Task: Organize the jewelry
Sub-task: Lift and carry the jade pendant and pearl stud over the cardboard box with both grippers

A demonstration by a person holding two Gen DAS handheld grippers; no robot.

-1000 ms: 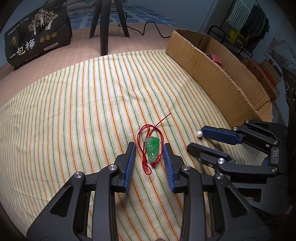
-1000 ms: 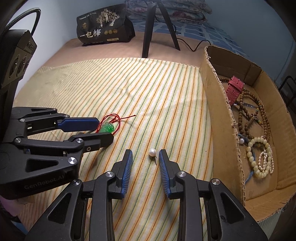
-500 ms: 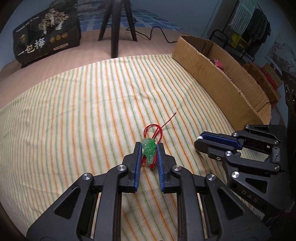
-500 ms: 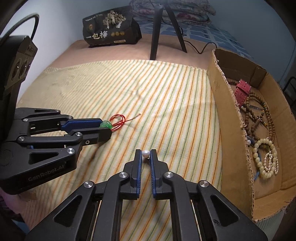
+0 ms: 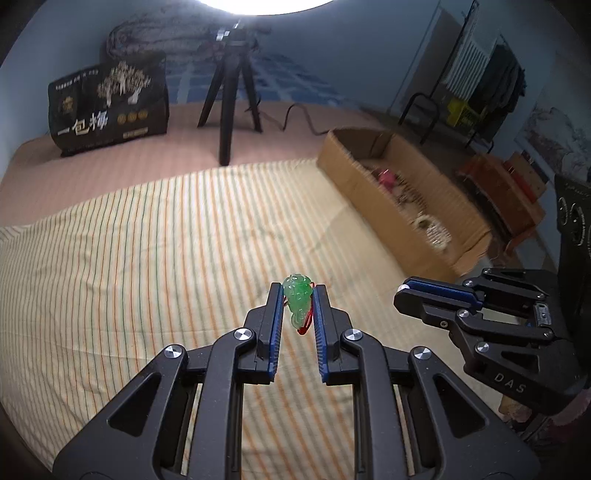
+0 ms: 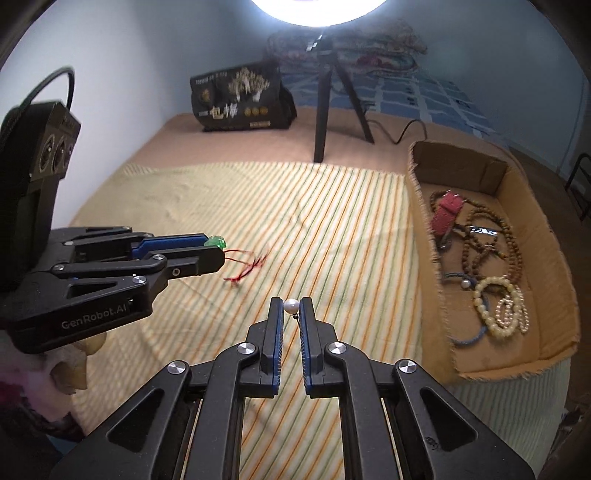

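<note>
the left gripper [image 5: 298, 291] is pinching a green carved pendant [image 5: 297, 303] between its blue-padded fingertips, the stone upright and poking just past the tips. in the right wrist view the same tongs [image 6: 218, 248] reach in from the left, raised off the cloth, with the pendant [image 6: 216, 242] at their tip and its red cord [image 6: 245, 267] trailing down toward the fabric, the loose end blurred.

the right gripper [image 6: 291, 305] is pressed in on a small white pearl [image 6: 290, 305], held at the very tips; a short dark pin or stem shows just under the bead. from the left wrist view this gripper [image 5: 402, 291] sits to the right of the left one, well apart from it, its fingers seen side-on and close together; the pearl is barely visible there.

beneath both tongs lies a yellow striped cloth [image 6: 295, 221] with green and orange lines. at its right edge stands a shallow cardboard box [image 6: 421, 206], holding a cream bead bracelet [image 6: 498, 306], brown wooden bead strands [image 6: 495, 240], and a dark red piece [image 6: 447, 214] nearer the far end. the box [image 5: 354, 173] is blurred in the left view.

on the far side, past the cloth, stand a black tripod [image 6: 328, 96] and, to its left, a black printed bag [image 6: 240, 99]. a bright lamp [image 6: 317, 11] glares at the top.
</note>
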